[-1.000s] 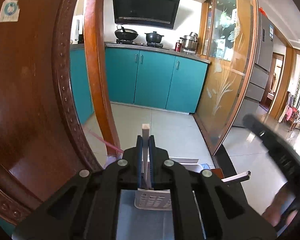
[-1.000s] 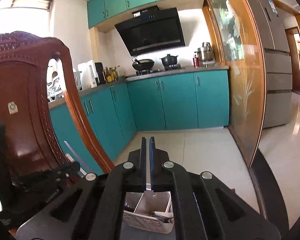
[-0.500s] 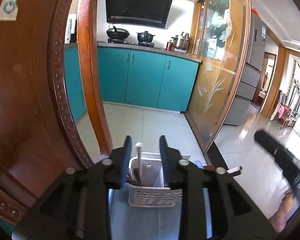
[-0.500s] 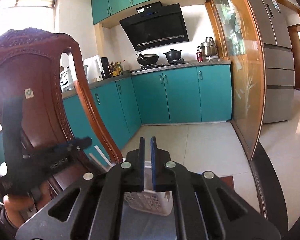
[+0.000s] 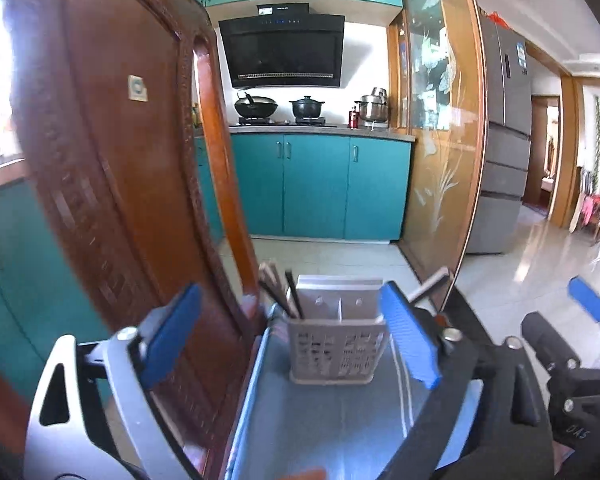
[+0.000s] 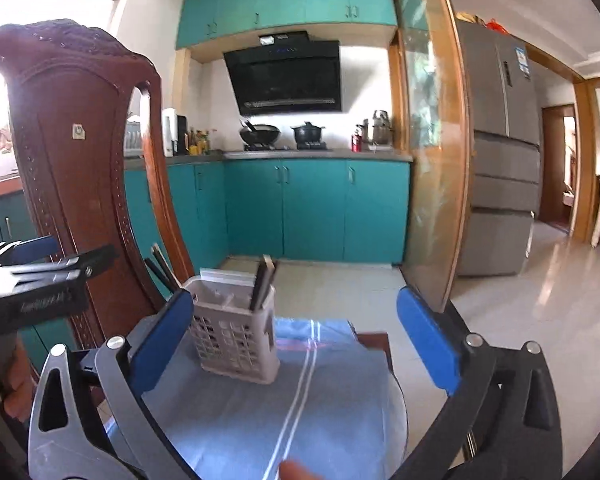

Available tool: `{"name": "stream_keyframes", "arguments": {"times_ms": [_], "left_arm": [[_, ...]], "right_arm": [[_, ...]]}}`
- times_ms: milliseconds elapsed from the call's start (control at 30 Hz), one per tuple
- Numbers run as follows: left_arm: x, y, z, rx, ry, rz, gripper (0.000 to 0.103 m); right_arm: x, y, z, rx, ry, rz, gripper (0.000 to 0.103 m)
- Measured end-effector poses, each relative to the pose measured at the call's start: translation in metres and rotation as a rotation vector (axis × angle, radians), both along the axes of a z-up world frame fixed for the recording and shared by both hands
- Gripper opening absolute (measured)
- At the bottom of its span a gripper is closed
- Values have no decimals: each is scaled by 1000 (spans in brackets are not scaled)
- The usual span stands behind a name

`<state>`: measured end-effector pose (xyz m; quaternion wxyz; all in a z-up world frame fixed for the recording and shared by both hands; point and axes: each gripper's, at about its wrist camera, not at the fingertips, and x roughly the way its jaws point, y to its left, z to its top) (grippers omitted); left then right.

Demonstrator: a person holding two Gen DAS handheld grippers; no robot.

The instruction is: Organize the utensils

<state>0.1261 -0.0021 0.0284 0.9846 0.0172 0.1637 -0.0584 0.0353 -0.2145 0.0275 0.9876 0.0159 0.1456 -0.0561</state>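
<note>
Left wrist view: the left tongs [image 5: 296, 336] have just been opening and are sitting wide apart, empty, facing the utensil caddy [image 5: 337, 346], chopsticks [image 5: 280, 292] already standing inside. Right wrist view: the right tongs [image 6: 300, 336] have just been spreading too, nothing between them, caddy near their left pad, so the sorting's looking mostly done.

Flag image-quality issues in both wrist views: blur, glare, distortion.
Left wrist: motion blur smears the white perforated plastic utensil caddy and the carved brown wooden chair back; window glare blows out the left edge. Right wrist: sharper, caddy readable, window overexposed top left. Both: strong fisheye bending, dark corners.
</note>
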Motion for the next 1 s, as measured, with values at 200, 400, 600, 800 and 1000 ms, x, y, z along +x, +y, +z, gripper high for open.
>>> {"name": "stream_keyframes", "arguments": {"times_ms": [200, 400, 600, 800, 1000], "left_arm": [[-27, -8, -18, 48, 33, -3, 99], [-43, -4, -17, 46, 15, 9, 99], [-55, -3, -12, 47, -12, -3, 99], [-69, -5, -7, 67, -43, -7, 99], [-80, -5, -2, 78, -78, 0, 99]], "right_arm": [[-10, -4, -5, -2, 12, -35, 100], [-19, 5, -4, -41, 0, -35, 100], [-28, 15, 0, -86, -24, -34, 100], [-39, 16, 6, -98, -57, -37, 100], [-43, 13, 9, -90, -68, -44, 100]]}}
